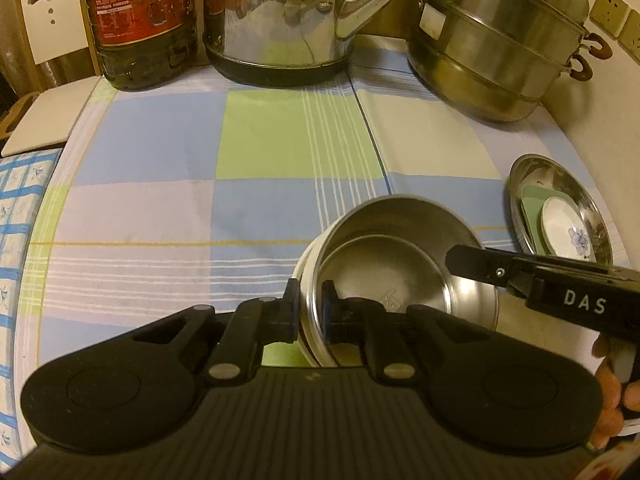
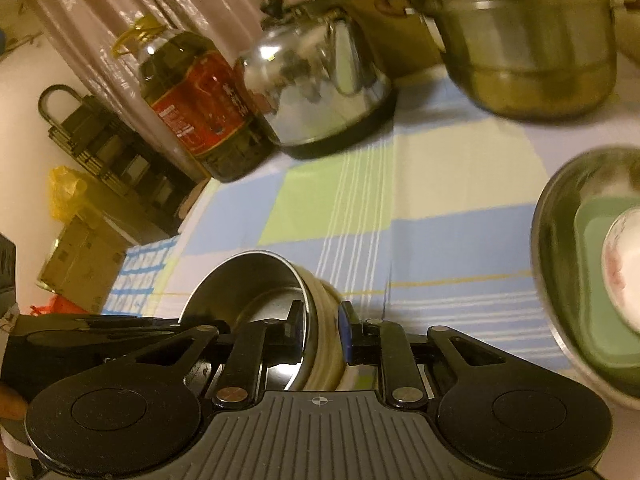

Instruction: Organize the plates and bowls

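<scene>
Left wrist view, going left to right with the kettle as my landmark:

oil bottle (image 1: 142, 20): sitting just left of the kettle (image 1: 280, 20) at the back of the checked tablecloth (image 1: 160, 200)

left gripper (image 1: 310, 312): sitting well in front of the kettle, clamping down on the near rim of the steel bowl (image 1: 400, 264), one finger outside the wall and one inside

steel bowl: tilting on its side with the opening facing up and right, looking like it's nested in a pale outer bowl (image 1: 303, 280)

right gripper (image 2: 320, 334): coming in from the right, pinching the same bowl stack on the opposite rim; right wrist view is showing one finger inside the steel wall and the blue pad outside the cream one

steamer pot (image 1: 500, 40): standing right of the kettle, at the back

steel plate (image 1: 560, 184): lying front-right of the kettle, near the table edge, holding a green dish (image 1: 532, 208) and a small white saucer (image 1: 568, 232) with a blue flower
</scene>
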Available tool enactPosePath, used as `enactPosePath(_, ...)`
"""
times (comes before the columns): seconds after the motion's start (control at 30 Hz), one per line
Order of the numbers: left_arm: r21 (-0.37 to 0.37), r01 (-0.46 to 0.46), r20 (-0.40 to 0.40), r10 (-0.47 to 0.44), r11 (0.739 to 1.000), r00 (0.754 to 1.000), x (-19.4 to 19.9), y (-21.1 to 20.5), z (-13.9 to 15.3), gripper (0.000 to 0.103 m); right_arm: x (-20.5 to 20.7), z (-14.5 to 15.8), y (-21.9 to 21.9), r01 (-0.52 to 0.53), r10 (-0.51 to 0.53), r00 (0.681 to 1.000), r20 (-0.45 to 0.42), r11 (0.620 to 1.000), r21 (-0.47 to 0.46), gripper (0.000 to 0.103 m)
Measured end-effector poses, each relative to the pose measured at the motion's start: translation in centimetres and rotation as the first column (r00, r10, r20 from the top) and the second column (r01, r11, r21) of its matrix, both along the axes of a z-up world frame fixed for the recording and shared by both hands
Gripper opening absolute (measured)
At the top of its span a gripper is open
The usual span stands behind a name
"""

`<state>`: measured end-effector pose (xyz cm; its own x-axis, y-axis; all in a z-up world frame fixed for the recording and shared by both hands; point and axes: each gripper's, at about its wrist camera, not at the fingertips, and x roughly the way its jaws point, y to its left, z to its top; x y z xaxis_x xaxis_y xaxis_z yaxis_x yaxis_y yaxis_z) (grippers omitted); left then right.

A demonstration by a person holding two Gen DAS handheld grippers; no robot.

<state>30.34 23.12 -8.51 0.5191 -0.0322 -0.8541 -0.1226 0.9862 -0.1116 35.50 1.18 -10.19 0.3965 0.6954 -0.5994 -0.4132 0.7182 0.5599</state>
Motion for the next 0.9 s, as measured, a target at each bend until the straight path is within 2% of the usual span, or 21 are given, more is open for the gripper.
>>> enactPosePath(0.2,-0.001,0.006,-0.011,-0.006,1.0,1.0,0.7,0.1,0.0,0.008,1.5,0.4,0.3,0.008,-0.012,0.994,-0.11,0.999,-0.032,0.015)
enactPosePath(0.47,0.023,0.025,-0.017,-0.025,0.999,1.0,1.2,-0.2,-0.1,0.008,2.8,1.1,0.7,0.053,-0.075,0.963,-0.257,0.994,-0.092,0.015)
enactPosePath(0.53,0.017,0.027,-0.02,-0.027,0.999,0.999,1.3,0.0,-0.1,0.008,2.9,1.4,1.1,0.036,-0.065,0.966,-0.251,0.992,-0.117,0.014)
enactPosePath(0.67,0.005,0.014,-0.018,-0.014,1.0,1.0,1.1,0.3,0.3,0.01,2.3,2.0,1.9,-0.01,-0.021,0.984,-0.176,0.985,-0.173,0.015)
enactPosePath(0.73,0.004,0.01,-0.007,-0.01,1.0,1.0,0.9,0.4,0.7,0.014,1.8,2.3,1.8,-0.01,-0.018,0.99,-0.143,0.982,-0.189,0.016)
enactPosePath(0.77,0.01,0.01,-0.002,-0.01,1.0,1.0,0.7,0.4,0.9,0.021,1.5,2.4,1.8,-0.009,-0.018,0.991,-0.132,0.98,-0.2,0.017)
enactPosePath(0.87,0.021,0.018,-0.009,-0.018,1.0,1.0,0.6,0.4,0.9,0.033,0.9,2.2,1.7,-0.008,-0.018,0.993,-0.118,0.976,-0.217,0.037)
enactPosePath(0.9,0.022,0.02,-0.021,-0.02,1.0,1.0,0.7,0.4,0.6,0.034,0.9,1.9,1.8,-0.007,-0.021,0.992,-0.126,0.977,-0.214,0.042)
